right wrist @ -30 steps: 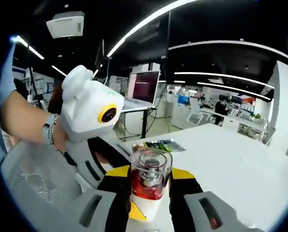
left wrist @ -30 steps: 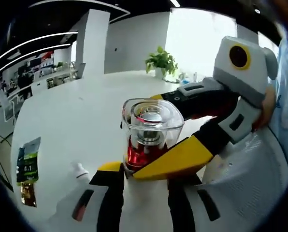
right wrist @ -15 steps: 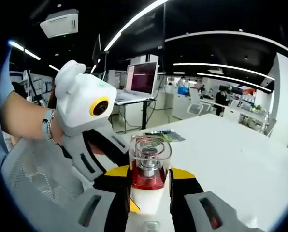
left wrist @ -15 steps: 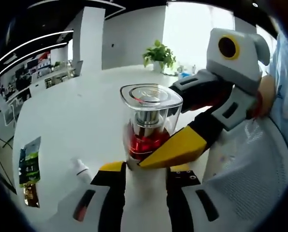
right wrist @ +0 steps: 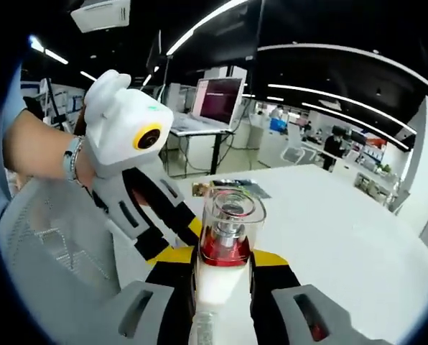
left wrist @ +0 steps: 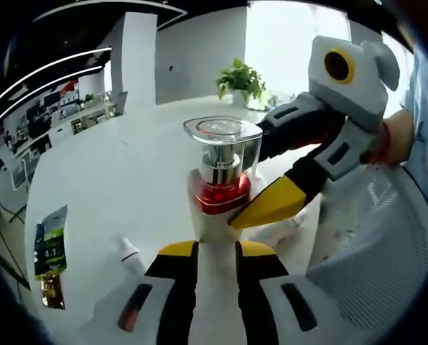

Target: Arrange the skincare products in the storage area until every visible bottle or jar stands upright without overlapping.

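A white pump bottle (left wrist: 217,180) with a red collar and a clear cap is held above the table between both grippers. My left gripper (left wrist: 215,248) is shut on its white lower body. The right gripper (left wrist: 268,205) reaches in from the right, its yellow fingertips pressed to the bottle just below the red collar. In the right gripper view the same bottle (right wrist: 228,237) rises upright from my right gripper (right wrist: 222,262), which is shut on its body. The left gripper (right wrist: 167,215) comes in from the left, held by a person's hand.
A small white bottle (left wrist: 124,251) lies on the white table (left wrist: 113,172) near green sachets (left wrist: 50,233). A white mesh basket (left wrist: 372,230) sits at the right, with its mesh wall (right wrist: 49,244) at the left of the right gripper view. A potted plant (left wrist: 239,83) stands at the far edge.
The bottle has swung from tipping its cap toward the left camera to standing more upright in that view. Both grippers kept their hold on it.
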{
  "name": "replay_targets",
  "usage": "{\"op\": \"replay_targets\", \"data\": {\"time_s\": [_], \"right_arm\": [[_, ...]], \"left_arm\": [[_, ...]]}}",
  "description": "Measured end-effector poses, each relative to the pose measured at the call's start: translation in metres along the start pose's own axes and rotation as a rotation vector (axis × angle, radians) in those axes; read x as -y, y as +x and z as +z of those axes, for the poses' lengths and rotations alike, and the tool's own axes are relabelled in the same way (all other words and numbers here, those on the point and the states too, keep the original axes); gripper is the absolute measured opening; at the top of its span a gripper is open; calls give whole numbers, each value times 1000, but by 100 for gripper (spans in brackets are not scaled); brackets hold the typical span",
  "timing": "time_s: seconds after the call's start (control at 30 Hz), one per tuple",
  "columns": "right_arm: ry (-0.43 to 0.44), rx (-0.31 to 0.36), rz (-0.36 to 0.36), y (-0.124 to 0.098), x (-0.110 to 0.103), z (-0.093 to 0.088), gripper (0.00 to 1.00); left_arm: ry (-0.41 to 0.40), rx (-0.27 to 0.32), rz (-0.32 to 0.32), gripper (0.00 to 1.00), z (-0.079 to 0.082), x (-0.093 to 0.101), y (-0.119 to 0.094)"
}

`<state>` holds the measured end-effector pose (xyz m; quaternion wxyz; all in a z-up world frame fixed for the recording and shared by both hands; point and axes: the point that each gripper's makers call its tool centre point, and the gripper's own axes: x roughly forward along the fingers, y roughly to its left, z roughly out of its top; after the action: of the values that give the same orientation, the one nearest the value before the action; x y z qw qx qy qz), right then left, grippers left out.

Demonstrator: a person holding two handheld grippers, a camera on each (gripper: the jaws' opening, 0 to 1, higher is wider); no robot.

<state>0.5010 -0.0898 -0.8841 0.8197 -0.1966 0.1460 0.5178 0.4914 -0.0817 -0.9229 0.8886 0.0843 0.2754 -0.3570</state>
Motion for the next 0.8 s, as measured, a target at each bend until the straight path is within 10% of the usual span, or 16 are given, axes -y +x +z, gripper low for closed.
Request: {"op": "replay_targets", "data": {"time_s": [0.8], "right_arm": [[17, -41, -69, -5, 20, -11, 20]], "left_arm": [[22, -22, 25, 18, -4, -3, 1]]}}
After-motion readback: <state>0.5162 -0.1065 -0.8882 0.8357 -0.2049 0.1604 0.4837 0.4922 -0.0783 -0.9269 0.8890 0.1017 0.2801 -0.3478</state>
